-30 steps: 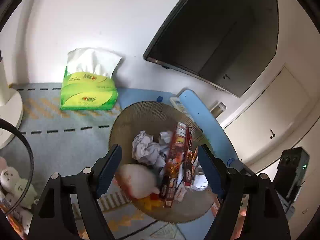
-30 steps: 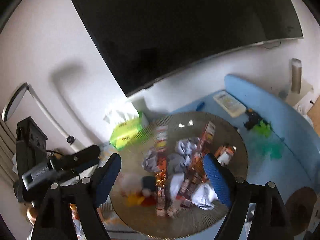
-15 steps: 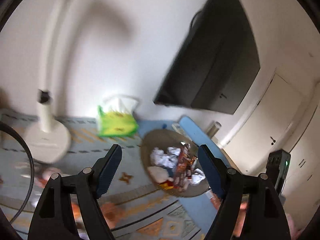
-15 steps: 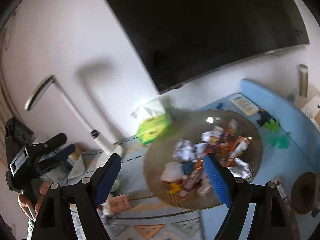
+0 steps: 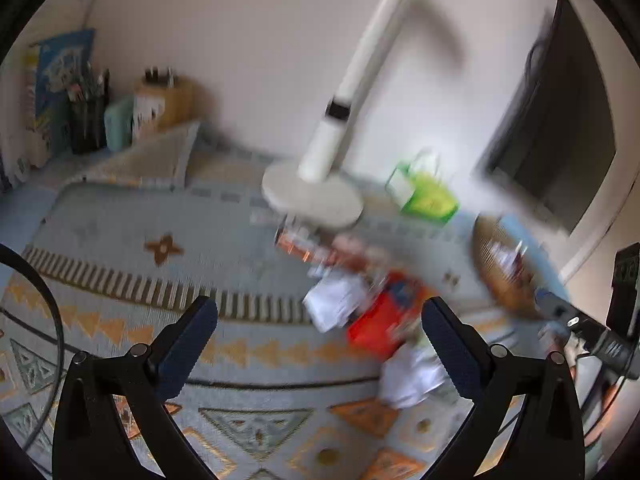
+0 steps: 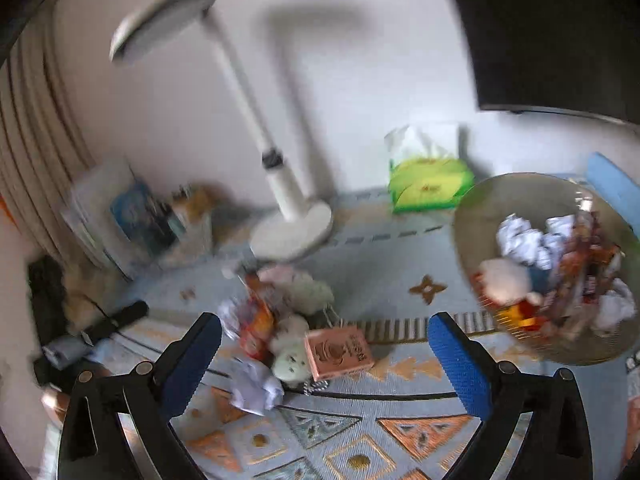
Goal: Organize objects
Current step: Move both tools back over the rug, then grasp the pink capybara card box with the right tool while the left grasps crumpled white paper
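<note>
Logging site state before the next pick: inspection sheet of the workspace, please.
Surface: patterned blue-and-orange mat.
Job's things: round woven tray holding crumpled paper and wrappers; loose pile with pink rectangular box, small white plush toy, crumpled paper ball.
Clutter: green tissue pack, white desk lamp.
Grippers: left gripper and right gripper opening, nothing between the jaws.
Cables: nothing seen clearly.
Surroundings: white wall, dark screen.

Both tongs point(image 5: 320, 328) opening (empty), swung off basket point(image 6: 472, 216)
</note>
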`<state>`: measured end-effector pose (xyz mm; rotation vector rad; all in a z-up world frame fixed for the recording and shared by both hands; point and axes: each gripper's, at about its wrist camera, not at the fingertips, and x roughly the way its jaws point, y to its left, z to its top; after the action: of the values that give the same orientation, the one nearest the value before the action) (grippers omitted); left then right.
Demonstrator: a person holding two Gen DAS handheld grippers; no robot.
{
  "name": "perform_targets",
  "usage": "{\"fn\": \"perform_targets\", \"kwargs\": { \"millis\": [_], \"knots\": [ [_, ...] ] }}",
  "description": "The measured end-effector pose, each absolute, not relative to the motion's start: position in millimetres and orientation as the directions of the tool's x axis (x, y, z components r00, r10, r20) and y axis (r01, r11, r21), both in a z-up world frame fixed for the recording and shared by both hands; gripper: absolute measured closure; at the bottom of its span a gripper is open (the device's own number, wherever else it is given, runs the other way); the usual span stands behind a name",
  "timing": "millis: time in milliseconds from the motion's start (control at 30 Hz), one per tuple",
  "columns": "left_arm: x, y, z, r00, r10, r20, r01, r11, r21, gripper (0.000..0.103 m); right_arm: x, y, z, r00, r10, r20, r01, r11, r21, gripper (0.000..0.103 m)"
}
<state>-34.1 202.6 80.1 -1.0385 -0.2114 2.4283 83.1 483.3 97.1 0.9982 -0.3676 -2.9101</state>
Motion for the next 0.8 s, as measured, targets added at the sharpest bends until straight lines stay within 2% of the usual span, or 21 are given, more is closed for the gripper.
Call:
{"fn": "perform_targets", "kwargs": {
  "millis": [67,133,167,233,300,367,567,633,800],
  "knots": [
    [-43,214,58,-0.525,0.464,-0.713,-0.401,-0.874,-0.274,0.001,74,459,60,-0.768,-0.063,-0.638,-0.017,-0.993,0.118,0.0],
    [-52,224,35,-0.473,0.43,-0.769,-0.438,-0.872,-0.218,0.001,68,451,34,-0.734,-0.04,-0.678,-0.023,-0.996,0.084,0.002],
    [-53,226,33,-0.474,0.42,-0.773,-0.447,-0.872,-0.2,0.001,67,450,23,-0.724,-0.047,-0.688,-0.024,-0.995,0.094,0.007],
    [-60,229,33,-0.484,0.428,-0.763,-0.462,-0.866,-0.192,0.001,68,452,19,-0.716,-0.047,-0.696,-0.03,-0.995,0.098,0.01],
    [-71,235,35,-0.45,0.474,-0.757,-0.489,-0.84,-0.236,0.001,76,456,24,-0.756,-0.059,-0.652,-0.019,-0.993,0.113,0.01],
    [-85,242,32,-0.418,0.512,-0.751,-0.491,-0.822,-0.287,0.001,77,459,22,-0.757,-0.056,-0.651,-0.03,-0.992,0.12,0.01],
    [-106,245,17,-0.382,0.634,-0.672,-0.42,-0.767,-0.485,0.001,64,450,14,-0.719,0.044,-0.694,-0.088,-0.996,0.027,0.025],
    [-103,249,15,-0.383,0.632,-0.674,-0.433,-0.767,-0.474,0.002,58,454,10,-0.702,0.059,-0.709,-0.118,-0.992,0.035,0.029],
    [-100,250,15,-0.404,0.625,-0.668,-0.437,-0.773,-0.459,0.002,59,478,8,-0.692,0.099,-0.715,-0.235,-0.967,0.093,0.03]
  ]
}}
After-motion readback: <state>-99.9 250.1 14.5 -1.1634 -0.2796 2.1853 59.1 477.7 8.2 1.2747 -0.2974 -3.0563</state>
